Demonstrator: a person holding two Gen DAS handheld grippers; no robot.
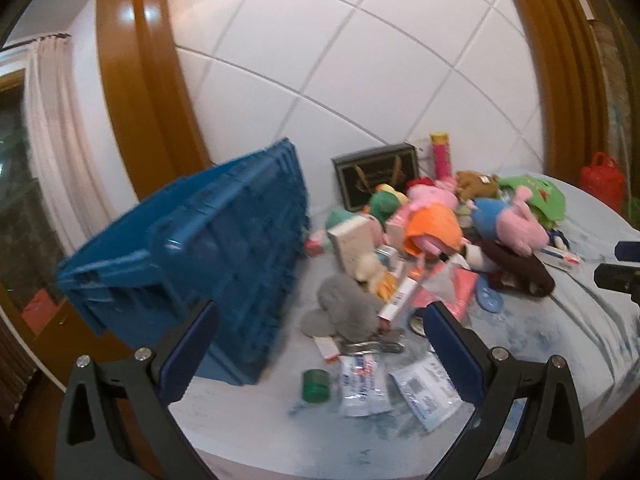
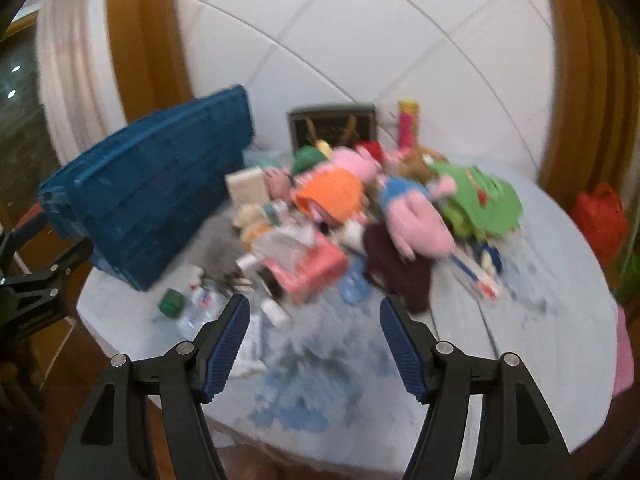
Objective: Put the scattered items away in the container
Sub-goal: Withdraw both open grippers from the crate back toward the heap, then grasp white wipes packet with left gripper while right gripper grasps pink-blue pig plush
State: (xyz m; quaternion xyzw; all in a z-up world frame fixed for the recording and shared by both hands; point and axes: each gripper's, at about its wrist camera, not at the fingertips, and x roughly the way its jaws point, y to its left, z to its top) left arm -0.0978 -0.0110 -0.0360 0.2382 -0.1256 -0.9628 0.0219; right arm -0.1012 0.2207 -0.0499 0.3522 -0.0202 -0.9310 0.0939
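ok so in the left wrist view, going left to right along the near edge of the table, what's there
blue crate → green cap → white printed packet → clear packet with a label

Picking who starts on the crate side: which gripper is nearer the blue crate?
Left. The left gripper sits right beside the blue crate; the right gripper is farther right, facing the toy pile.
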